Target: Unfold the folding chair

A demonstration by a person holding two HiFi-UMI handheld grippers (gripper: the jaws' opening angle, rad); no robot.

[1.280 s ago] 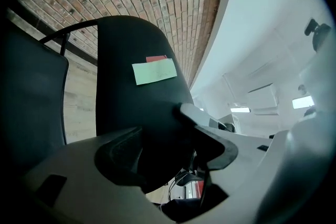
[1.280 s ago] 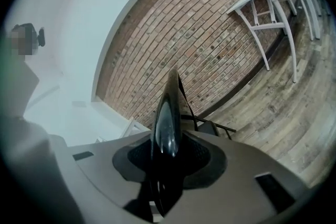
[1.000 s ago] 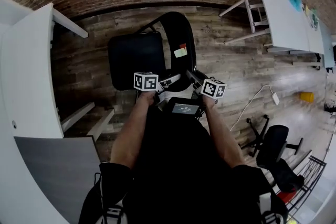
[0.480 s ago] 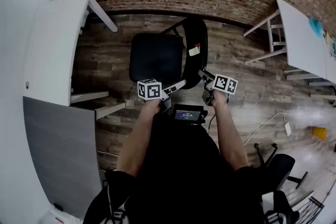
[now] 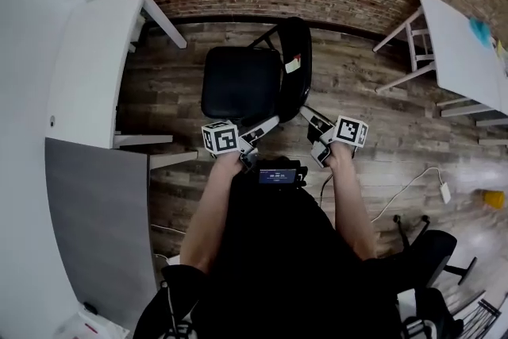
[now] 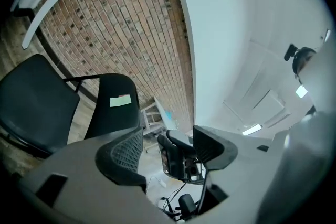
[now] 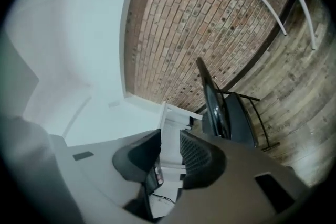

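In the head view, one folding chair (image 5: 242,83) was seen unfolded on the wood floor (image 5: 357,91) between two white worktops (image 5: 95,67). Its legs were mostly hidden beneath the seat. Two grippers were held just before it, the left gripper (image 5: 272,123) and the right gripper (image 5: 317,137). Against the earlier frame, the chair's stance was unchanged.

In the left gripper view, the fingers (image 6: 123,157) were spread wide, with nothing gripped. The chair (image 6: 113,107) was cut off at the left edge.

In the right gripper view, the fingers (image 7: 202,157) were set narrow and closing, with nothing between them. The chair (image 7: 226,113) was seen edge-on beyond.
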